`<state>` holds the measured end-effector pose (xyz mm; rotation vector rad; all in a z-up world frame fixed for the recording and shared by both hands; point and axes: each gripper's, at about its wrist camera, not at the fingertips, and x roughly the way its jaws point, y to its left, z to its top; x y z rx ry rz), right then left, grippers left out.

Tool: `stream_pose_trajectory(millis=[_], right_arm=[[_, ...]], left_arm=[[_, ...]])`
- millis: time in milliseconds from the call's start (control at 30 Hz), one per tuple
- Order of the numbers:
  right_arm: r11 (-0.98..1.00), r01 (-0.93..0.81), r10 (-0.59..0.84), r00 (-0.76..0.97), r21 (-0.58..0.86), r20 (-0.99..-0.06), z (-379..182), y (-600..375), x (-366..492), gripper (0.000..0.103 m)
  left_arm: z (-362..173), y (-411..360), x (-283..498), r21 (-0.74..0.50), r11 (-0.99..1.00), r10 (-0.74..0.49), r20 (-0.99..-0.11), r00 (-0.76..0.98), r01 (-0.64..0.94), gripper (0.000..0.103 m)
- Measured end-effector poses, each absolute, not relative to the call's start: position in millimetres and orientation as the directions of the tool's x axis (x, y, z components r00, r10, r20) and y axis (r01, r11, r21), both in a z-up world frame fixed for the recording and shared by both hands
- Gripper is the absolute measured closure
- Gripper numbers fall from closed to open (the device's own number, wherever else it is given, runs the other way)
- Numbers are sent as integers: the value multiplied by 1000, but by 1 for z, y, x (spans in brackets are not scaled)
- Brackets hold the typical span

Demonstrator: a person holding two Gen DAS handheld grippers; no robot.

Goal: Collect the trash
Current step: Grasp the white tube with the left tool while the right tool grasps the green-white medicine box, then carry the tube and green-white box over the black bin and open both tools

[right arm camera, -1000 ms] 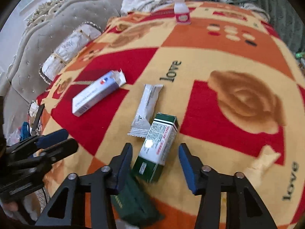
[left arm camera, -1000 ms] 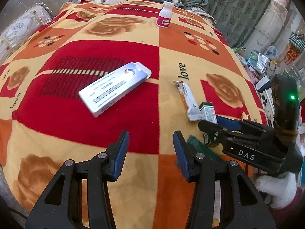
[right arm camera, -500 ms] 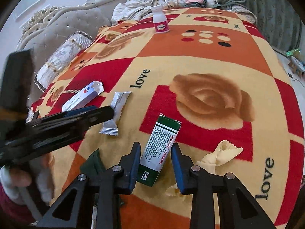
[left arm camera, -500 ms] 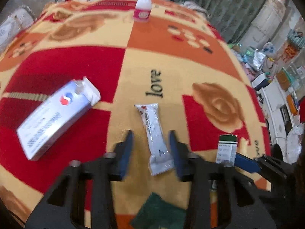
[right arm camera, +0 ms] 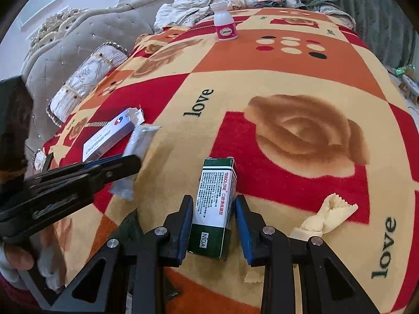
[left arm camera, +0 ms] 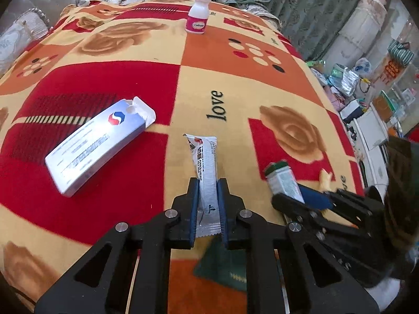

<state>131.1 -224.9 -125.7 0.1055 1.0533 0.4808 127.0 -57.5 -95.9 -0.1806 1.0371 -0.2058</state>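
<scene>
My left gripper (left arm camera: 208, 204) is shut on a white snack wrapper (left arm camera: 205, 167) that lies on the patterned blanket (left arm camera: 235, 83). My right gripper (right arm camera: 213, 225) is shut on a green and white carton (right arm camera: 216, 198), lifted a little off the blanket (right arm camera: 288, 78). In the left wrist view the carton (left arm camera: 282, 180) and right gripper (left arm camera: 314, 201) show at right. A white and blue box (left arm camera: 99, 141) lies at left and a white bottle with a pink label (left arm camera: 197, 17) stands far back. A cream scrap (right arm camera: 324, 219) lies at right.
A dark green bag (left arm camera: 222, 269) lies under the grippers at the bed's near edge. Pillows (right arm camera: 86, 78) and a grey headboard (right arm camera: 78, 39) are at left. Cluttered shelves and bags (left arm camera: 366, 91) stand beyond the bed's right edge.
My left gripper moved forward over the white wrapper and shut on it. My right gripper stayed shut on the green carton and raised it slightly.
</scene>
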Motion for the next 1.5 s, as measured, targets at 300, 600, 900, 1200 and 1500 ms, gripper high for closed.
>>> stream_pose_trajectory(millis=[300,600,900,1200,1500], right_arm=[[882,-377,439,439,284,-784,-93,-232,105,76],[884,-354,455,495,306,-741,-68,-267,62,76],[901,-304,431,547,309,-718,-56,-312,30,76],[925,-239,379,592,295,-711,-52,-355,6,76],[946,-147,316,621,290,-718,-56,-402,-8,76]], left_arm=[[-69,-69,92,-244,961,-275,-798,537,129,91],[-50,-109,64,-223,953,-302,-771,561,206,91],[-38,-157,43,-196,939,-329,-756,566,284,91],[-37,-205,34,-199,912,-375,-756,536,358,91],[-43,-258,29,-212,874,-426,-768,479,436,91]])
